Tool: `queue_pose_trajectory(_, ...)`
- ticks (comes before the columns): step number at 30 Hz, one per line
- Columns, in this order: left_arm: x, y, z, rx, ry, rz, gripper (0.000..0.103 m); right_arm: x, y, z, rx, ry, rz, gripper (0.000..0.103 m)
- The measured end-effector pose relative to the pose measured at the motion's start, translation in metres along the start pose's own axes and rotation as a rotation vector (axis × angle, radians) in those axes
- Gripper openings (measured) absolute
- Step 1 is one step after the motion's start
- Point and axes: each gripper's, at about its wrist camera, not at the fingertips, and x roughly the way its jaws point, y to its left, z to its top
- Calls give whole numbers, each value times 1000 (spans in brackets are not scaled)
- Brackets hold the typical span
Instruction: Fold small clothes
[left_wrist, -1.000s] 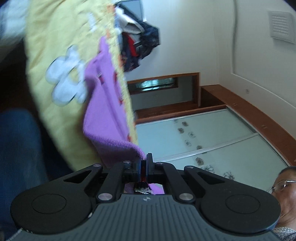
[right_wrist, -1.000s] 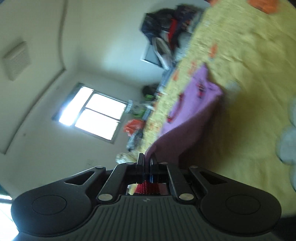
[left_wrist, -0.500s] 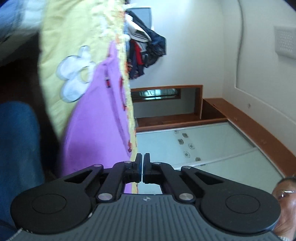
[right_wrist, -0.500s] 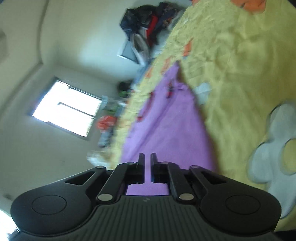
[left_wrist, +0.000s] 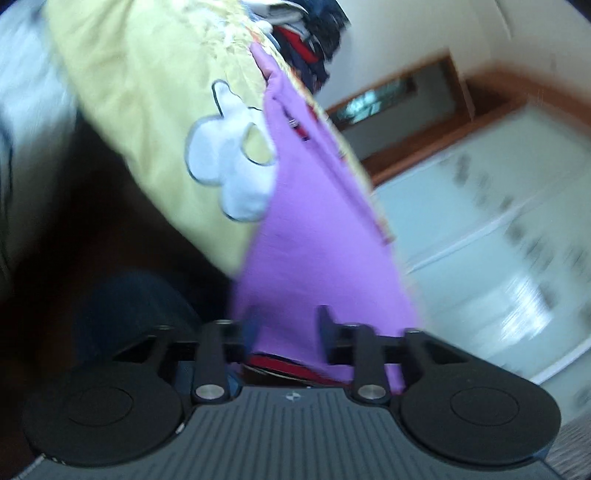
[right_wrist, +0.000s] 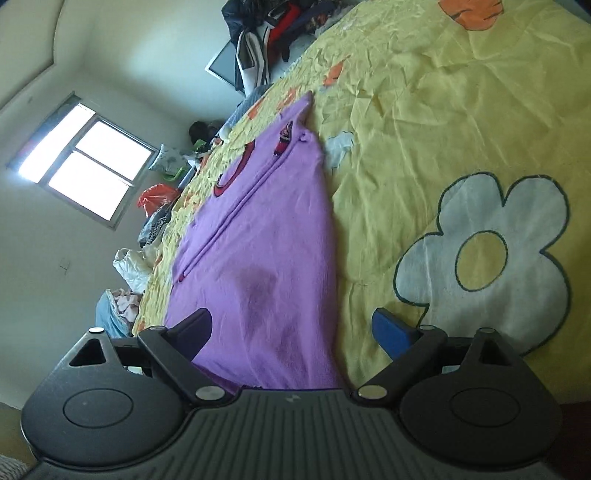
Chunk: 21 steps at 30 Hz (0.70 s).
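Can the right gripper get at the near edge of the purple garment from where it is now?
Probably yes. The right gripper is open, and the purple garment lies flat on the yellow bedspread directly ahead between its fingers, with nothing on top of it or in the way.

The right gripper has its 2 fingers spread wide, with nothing clamped between them; its left fingertip looks dark and its right fingertip carries a blue pad. The left gripper also has its 2 fingers apart, less widely, and its view is smeared with motion blur. Both grippers are rolled well over to one side.
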Motion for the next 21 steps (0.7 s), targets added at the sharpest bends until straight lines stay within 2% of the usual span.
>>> queue_pose_trajectory(3,19,5,14,107,69,-2,64,7,5,3,-29,14,-1,95)
queue_pose_trajectory(4,28,7,17,128,88,-12,73,8,6,3,-34,15,-4,95)
queue_pose_trajectory(6,43,12,21,144,117,-38,73,10,8,5,-33,17,-13,95)
queue_pose_trajectory(10,54,6,15,169,87,-128,69,10,13,2,-52,22,-36,95)
queue_pose_trajectory(12,60,5,12,178,78,-123,68,11,12,2,-53,17,-29,95)
queue_pose_trajectory(16,75,14,-1,150,133,-92,66,14,12,6,-84,26,-29,95)
queue_pose_trajectory(18,78,11,-6,151,172,-108,37,16,14,9,-110,29,-34,95)
queue_pose_trajectory(19,80,9,-7,158,181,-92,8,18,13,12,-111,27,-28,95)
queue_pose_trajectory(20,79,7,-8,170,183,-84,1,19,12,17,-107,18,-17,95)
queue_pose_trajectory(21,76,6,-8,178,170,-83,1,21,10,22,-101,4,-10,95)
